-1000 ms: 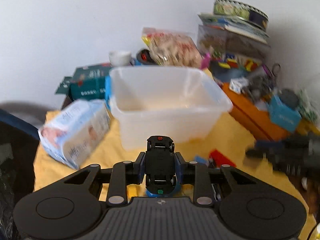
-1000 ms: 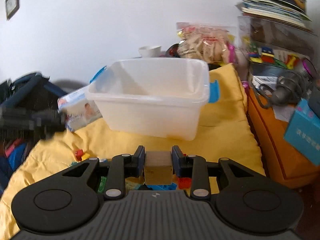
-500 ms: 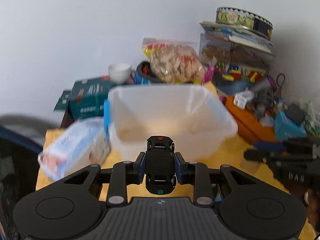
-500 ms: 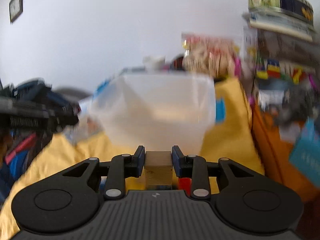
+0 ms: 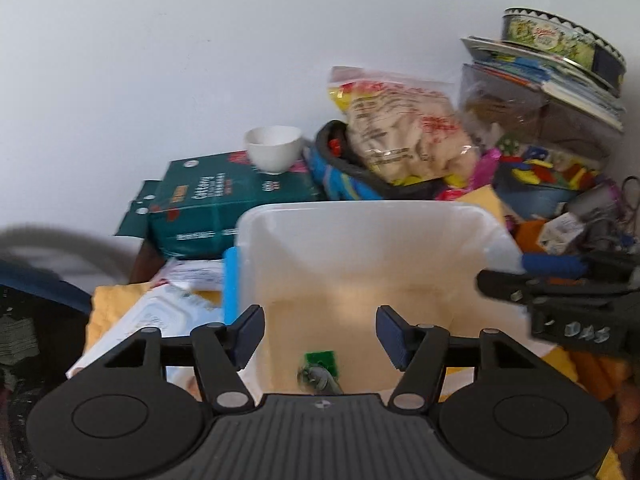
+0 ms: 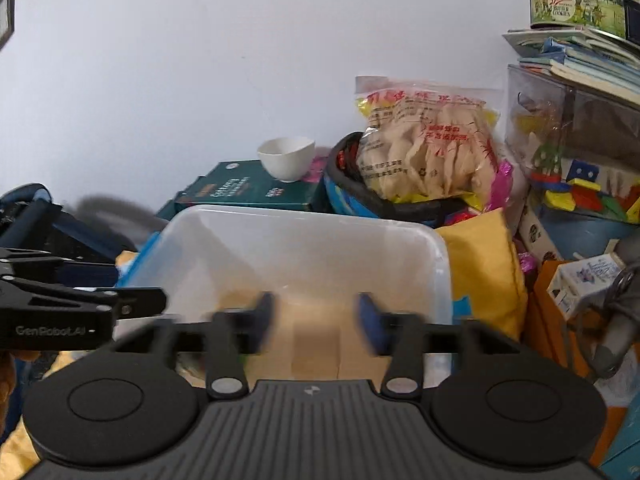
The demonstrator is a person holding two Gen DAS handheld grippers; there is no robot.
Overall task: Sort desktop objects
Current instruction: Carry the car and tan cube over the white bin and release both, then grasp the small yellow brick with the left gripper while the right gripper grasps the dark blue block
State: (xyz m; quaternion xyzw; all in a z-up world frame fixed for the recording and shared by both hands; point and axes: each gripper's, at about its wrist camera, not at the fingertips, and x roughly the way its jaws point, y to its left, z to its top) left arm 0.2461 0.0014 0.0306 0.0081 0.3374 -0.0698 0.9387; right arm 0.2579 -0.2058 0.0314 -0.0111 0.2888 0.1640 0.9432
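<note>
Both grippers, left (image 5: 319,334) and right (image 6: 313,320), over clear bin (image 5: 360,216), jaws opening, empty; wooden block (image 6: 314,346) and green piece (image 5: 320,362) below.

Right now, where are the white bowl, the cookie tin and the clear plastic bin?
white bowl (image 6: 286,159), right wrist view, outer side.
cookie tin (image 6: 576,2), right wrist view, printed side.
clear plastic bin (image 5: 360,211), left wrist view, far rim.

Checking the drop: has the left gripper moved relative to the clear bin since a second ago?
Yes. The left gripper moved forward over the clear bin, jaws opening.
</note>
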